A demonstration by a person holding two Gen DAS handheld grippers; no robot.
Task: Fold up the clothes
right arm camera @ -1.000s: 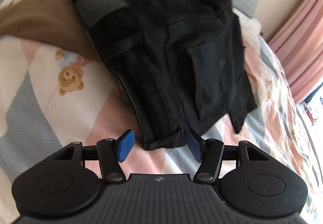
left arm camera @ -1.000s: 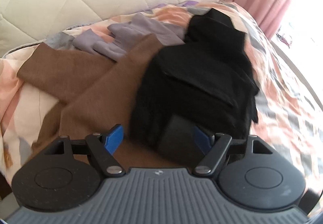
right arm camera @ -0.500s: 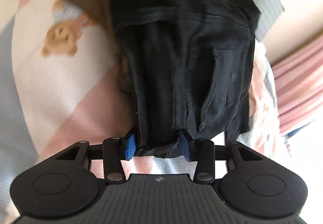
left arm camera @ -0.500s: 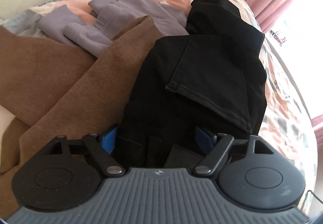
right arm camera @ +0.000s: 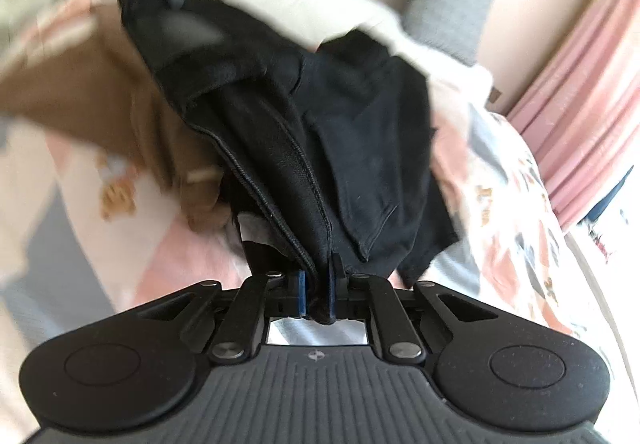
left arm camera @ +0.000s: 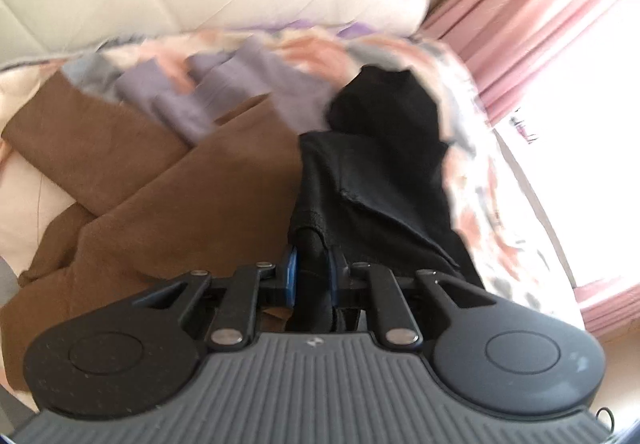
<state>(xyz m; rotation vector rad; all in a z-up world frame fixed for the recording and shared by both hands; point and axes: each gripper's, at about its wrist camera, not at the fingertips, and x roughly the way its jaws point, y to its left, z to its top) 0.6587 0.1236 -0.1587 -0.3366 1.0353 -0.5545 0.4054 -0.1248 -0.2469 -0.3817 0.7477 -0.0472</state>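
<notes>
1. Your left gripper (left arm camera: 311, 268) has just closed, blue pads pinching one edge of the black denim shorts (left arm camera: 384, 180).
2. Your right gripper (right arm camera: 317, 294) has just closed on the opposite hem (seam bunched between the pads).
3. The shorts hang between both grippers, above the brown knit garment (left arm camera: 160, 196) on the patterned bedsheet (right arm camera: 512, 212).

I'm seeing open bed (right arm camera: 492, 180) lying free right of the black shorts (right arm camera: 360, 148); the brown garment (left arm camera: 168, 196) is crowding their left.
</notes>
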